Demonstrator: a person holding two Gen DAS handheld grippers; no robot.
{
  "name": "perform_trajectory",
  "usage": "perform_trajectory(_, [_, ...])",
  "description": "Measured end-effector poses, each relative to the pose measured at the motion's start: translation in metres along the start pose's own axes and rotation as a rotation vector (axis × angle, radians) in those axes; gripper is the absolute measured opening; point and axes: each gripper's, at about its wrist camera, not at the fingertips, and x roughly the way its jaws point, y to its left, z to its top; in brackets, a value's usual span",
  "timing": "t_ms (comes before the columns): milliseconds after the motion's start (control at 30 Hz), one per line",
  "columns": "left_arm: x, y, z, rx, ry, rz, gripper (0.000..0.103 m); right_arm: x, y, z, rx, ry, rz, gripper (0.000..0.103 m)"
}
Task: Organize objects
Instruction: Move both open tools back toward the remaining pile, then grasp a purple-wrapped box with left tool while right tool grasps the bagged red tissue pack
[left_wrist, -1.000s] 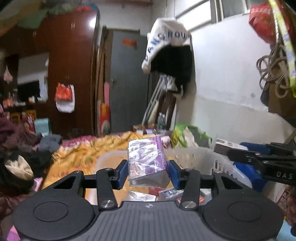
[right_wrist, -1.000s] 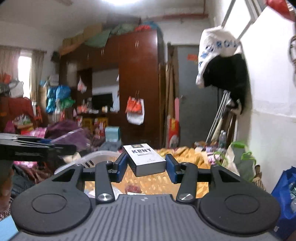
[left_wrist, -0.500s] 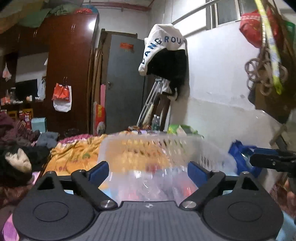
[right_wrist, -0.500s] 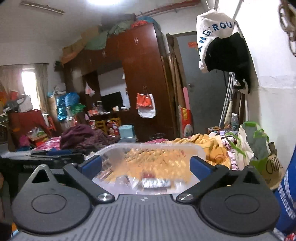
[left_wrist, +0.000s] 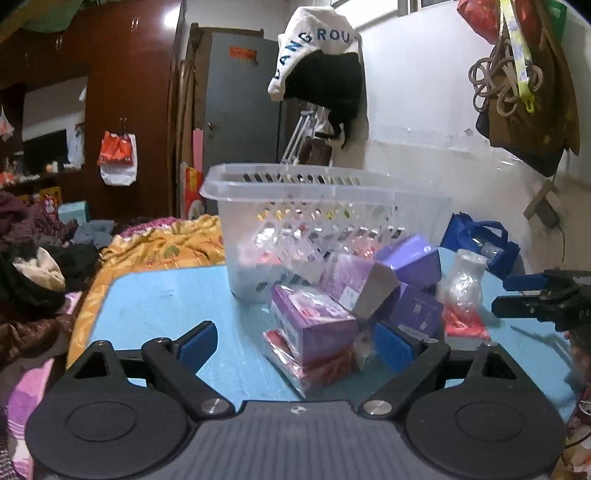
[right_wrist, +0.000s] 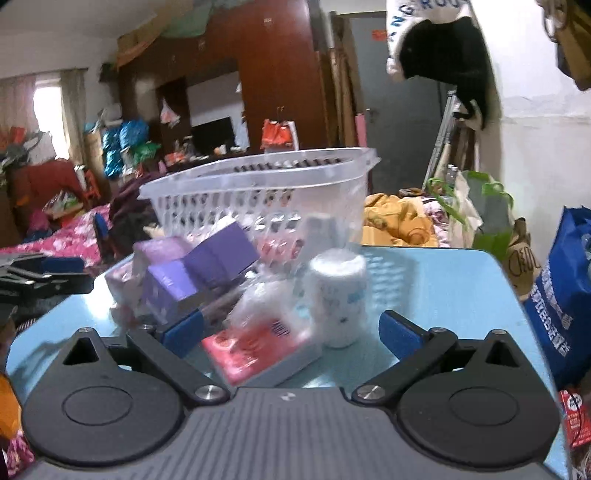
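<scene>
Both grippers are hanging with jaws spread wide and gripping nothing: the left gripper (left_wrist: 295, 341) facing purple boxes (left_wrist: 314, 325), the right gripper (right_wrist: 291, 328) facing a red packet (right_wrist: 255, 347), all lying on the blue bench (left_wrist: 166, 302) before the clear basket (left_wrist: 295, 206).

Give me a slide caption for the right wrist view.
Open right gripper approaches a red-and-white wrapped box and white cylindrical container before a clear slotted plastic basket on a light blue table.

Blurred and half-hidden goods

Basket (left_wrist: 295, 192) contents smear behind its lattice wall; right-view wrapped jar (right_wrist: 338, 295) at twelve o'clock blurs unreadable.
</scene>
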Motion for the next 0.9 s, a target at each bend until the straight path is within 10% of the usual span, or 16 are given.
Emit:
perform_trajectory(533, [0.025, -0.020, -0.011, 0.026, 0.069, 0.016, 0.094, -0.001, 0.012, -0.013, -0.038, 0.018, 0.018, 0.074])
perform_trajectory(900, [0.032, -0.027, -0.010, 0.049, 0.114, 0.025, 0.094, 0.028, 0.026, -0.015, -0.095, 0.119, 0.003, 0.090])
